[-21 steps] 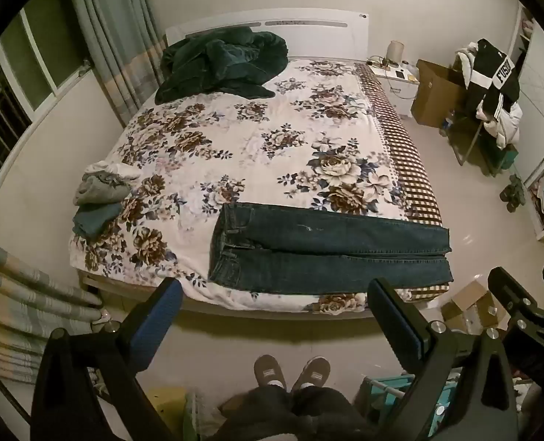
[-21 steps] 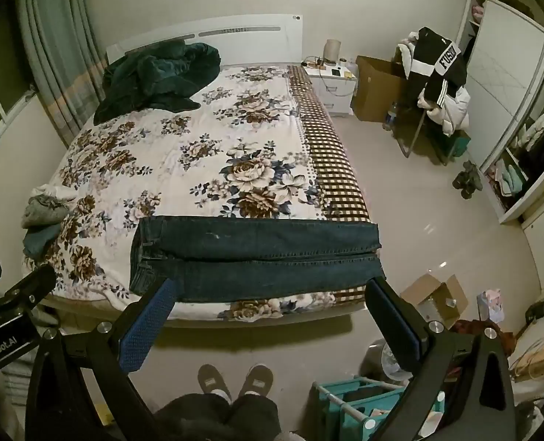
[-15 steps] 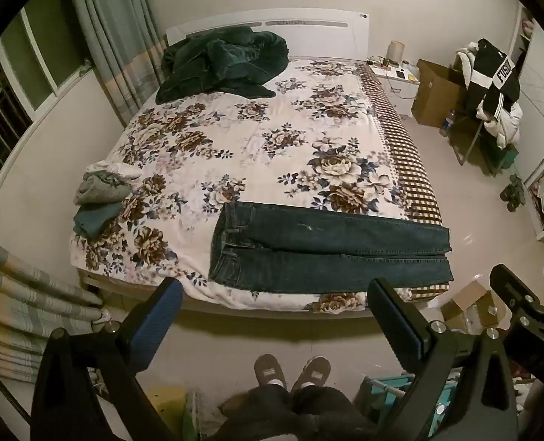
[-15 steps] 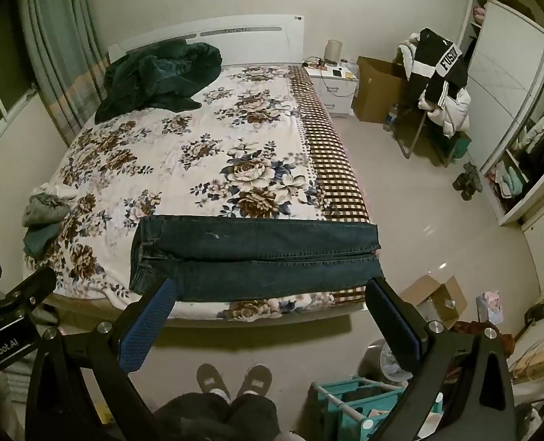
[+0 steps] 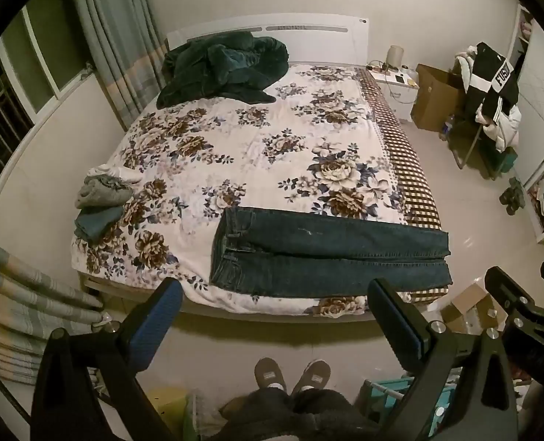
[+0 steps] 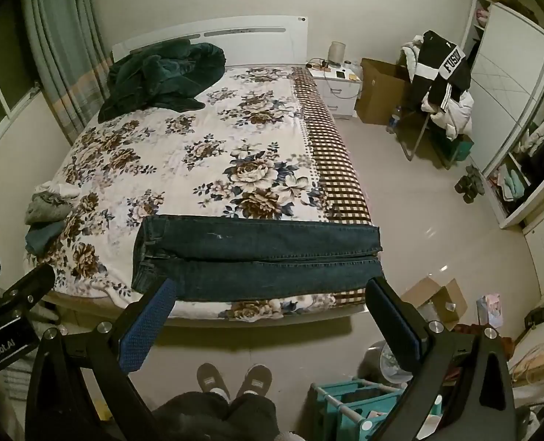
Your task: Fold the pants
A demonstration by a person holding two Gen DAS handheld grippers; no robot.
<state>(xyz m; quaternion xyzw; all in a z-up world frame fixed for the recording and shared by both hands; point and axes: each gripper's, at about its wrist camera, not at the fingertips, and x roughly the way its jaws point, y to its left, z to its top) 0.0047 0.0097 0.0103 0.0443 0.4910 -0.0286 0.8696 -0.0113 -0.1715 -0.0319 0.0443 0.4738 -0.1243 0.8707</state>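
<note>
Dark blue jeans [image 5: 327, 253] lie flat along the near edge of the floral bed [image 5: 272, 147], folded lengthwise with one leg on the other, waist to the left, hems at the right edge. They show the same way in the right wrist view [image 6: 257, 255]. My left gripper [image 5: 273, 301] is open and empty, held high above the floor before the bed's foot. My right gripper [image 6: 272, 301] is open and empty too, beside it to the right. Neither touches the jeans.
A dark green blanket [image 5: 220, 66] is heaped by the headboard. Folded grey and teal clothes [image 5: 101, 202] sit at the bed's left edge. A chair with jackets [image 6: 437, 81], cardboard boxes [image 6: 433, 299] and a teal rack [image 6: 356, 404] stand to the right. My feet [image 5: 290, 376] are below.
Both grippers have drifted slightly; the view shifts very little. The jeans have not moved.
</note>
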